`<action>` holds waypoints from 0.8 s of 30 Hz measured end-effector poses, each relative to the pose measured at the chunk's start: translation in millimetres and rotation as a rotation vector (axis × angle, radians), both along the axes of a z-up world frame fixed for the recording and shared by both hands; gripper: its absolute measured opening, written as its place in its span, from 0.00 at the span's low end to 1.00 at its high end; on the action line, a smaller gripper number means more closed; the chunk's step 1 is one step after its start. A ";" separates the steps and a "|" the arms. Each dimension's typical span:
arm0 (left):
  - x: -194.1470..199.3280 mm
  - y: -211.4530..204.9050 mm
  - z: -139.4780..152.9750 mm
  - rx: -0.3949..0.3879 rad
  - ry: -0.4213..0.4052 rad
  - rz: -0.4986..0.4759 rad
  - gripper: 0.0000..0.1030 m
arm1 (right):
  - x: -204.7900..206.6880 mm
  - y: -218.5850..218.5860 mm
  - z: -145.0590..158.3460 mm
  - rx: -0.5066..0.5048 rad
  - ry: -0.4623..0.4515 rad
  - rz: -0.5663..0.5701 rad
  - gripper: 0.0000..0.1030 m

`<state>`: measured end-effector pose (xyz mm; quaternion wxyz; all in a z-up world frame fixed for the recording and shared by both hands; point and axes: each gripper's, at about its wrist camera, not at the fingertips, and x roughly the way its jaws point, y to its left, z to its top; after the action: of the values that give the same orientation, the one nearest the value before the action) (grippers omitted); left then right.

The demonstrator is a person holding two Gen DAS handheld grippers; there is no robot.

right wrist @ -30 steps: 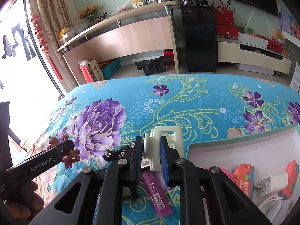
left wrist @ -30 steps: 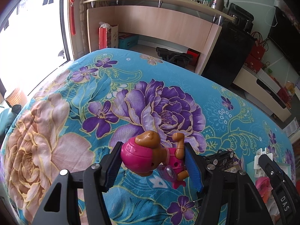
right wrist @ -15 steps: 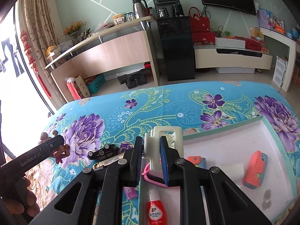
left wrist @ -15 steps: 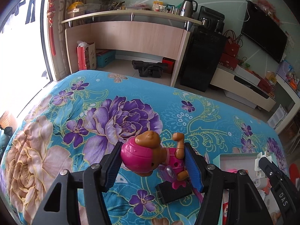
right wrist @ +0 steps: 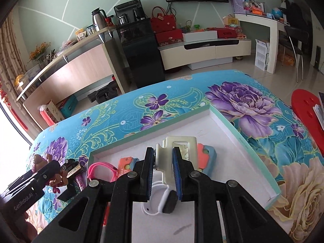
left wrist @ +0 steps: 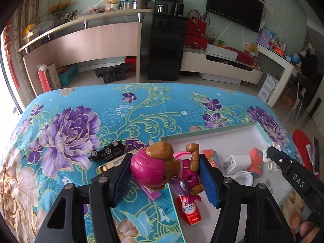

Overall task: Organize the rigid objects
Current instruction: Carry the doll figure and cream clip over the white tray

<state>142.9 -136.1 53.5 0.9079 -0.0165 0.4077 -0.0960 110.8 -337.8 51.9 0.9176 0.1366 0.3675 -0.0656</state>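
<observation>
A pink-and-brown plastic toy puppy figure (left wrist: 162, 170) lies sideways, pinched between blue pads above the near left edge of a shallow white tray with a mint-green rim (right wrist: 232, 125). A cream plastic claw hair clip (right wrist: 180, 154) stands upright, clamped above the tray's middle, over a white charger cable (right wrist: 156, 202)

Both claws (toy, clip gripped) now over tray (right wrist: 226, 119).

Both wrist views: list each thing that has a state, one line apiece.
left tongs: shut on the toy dog
toy dog: held off the cloth
right tongs: shut on the hair claw
hair claw: held over the tray
tray: open, partly filled
toy car: overturned, wheels up
</observation>
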 end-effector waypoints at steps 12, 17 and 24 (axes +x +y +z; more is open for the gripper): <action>-21.6 -61.2 -40.4 0.075 0.107 -0.149 0.64 | -7.8 -25.9 -32.1 0.005 0.134 -0.067 0.19; -17.7 -61.5 -49.5 0.090 0.139 -0.145 0.64 | -3.5 -25.5 -41.6 0.013 0.174 -0.050 0.19; -14.2 -57.9 -51.3 0.082 0.161 -0.137 0.65 | -0.3 -23.2 -39.6 0.011 0.180 -0.037 0.22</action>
<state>128.7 -194.0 2.2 0.8636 0.0409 0.4828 -0.1395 110.5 -361.0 12.3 0.8786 0.1420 0.4464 -0.0926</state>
